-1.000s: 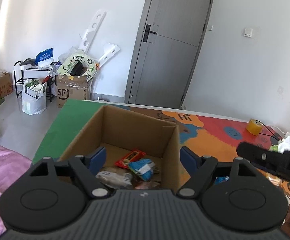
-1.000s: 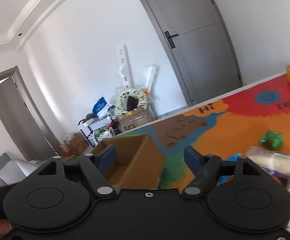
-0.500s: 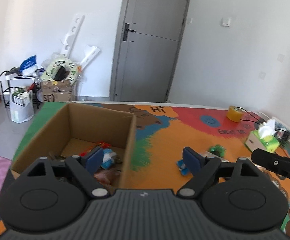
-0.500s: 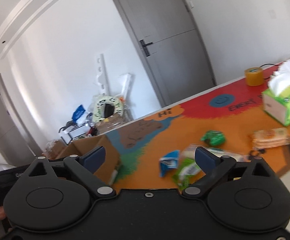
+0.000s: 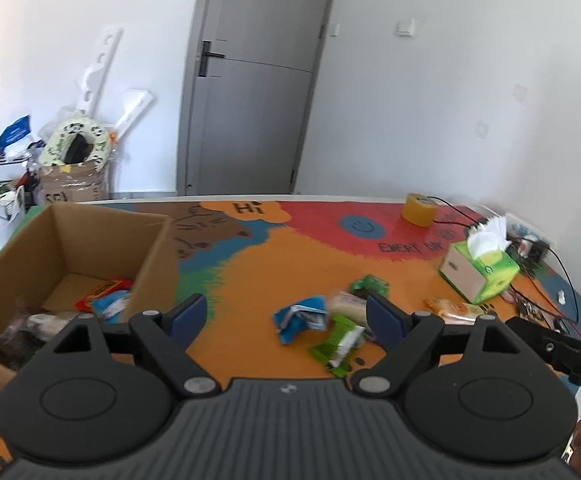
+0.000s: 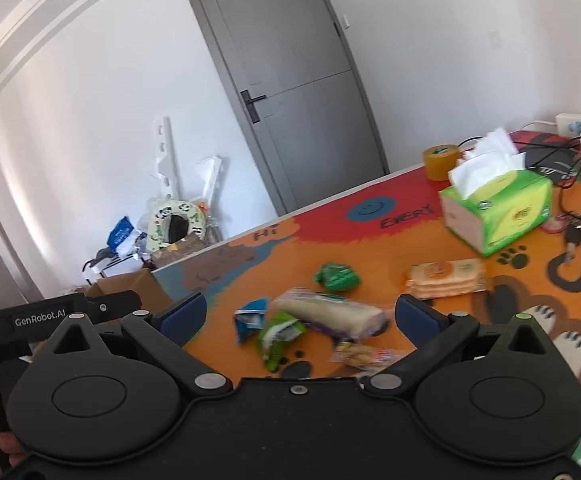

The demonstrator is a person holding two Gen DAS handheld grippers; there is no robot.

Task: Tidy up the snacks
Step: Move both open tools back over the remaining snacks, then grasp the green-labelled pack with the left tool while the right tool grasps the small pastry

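Both views swung from box (image 5: 70, 248) to snacks (image 6: 326, 316); box contents left-view only; hand-held grippers spread, seemingly empty.

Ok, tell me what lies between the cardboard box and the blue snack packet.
Nothing: in the left wrist view, only bare orange mat runs between the cardboard box and the blue snack packet.
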